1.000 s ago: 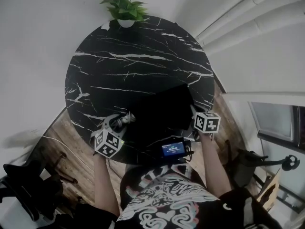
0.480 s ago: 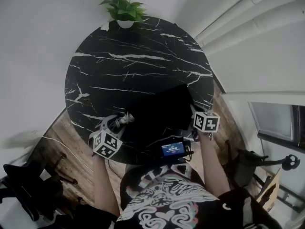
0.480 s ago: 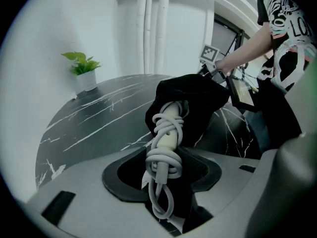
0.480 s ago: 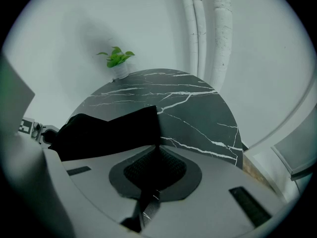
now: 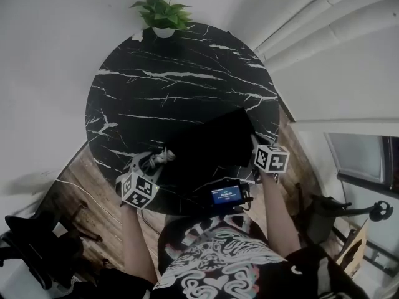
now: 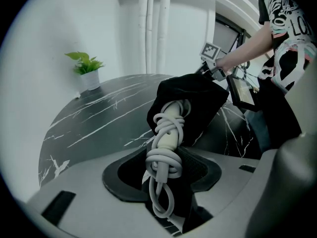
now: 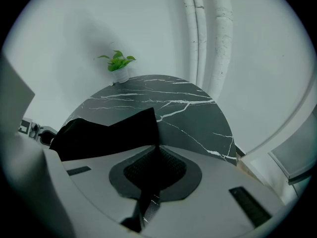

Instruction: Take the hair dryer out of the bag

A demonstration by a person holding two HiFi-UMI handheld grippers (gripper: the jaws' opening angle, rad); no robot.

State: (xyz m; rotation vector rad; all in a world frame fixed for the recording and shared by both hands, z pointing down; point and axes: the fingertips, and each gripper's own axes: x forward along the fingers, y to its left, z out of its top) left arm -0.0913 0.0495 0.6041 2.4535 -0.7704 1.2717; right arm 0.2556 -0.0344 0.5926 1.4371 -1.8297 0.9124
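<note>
Head view: hard to separate black bag [image 5: 212,143] from dark marble table [image 5: 181,73]; hair dryer [image 5: 154,160] only a pale blur at left gripper [image 5: 151,165].
Left gripper view: jaws clamped wide on hair dryer's cord-wrapped handle; head buried in bag mouth.
Right gripper view: right gripper [image 7: 151,175] pinched together on bag's edge.

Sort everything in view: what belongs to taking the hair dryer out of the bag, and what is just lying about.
Job in hand:
hair dryer, cord wound round it, held by the left hand-held gripper
black bag, pinched by the right hand-held gripper

Just lying about:
potted plant at the table's far edge
small lit screen by its near edge
</note>
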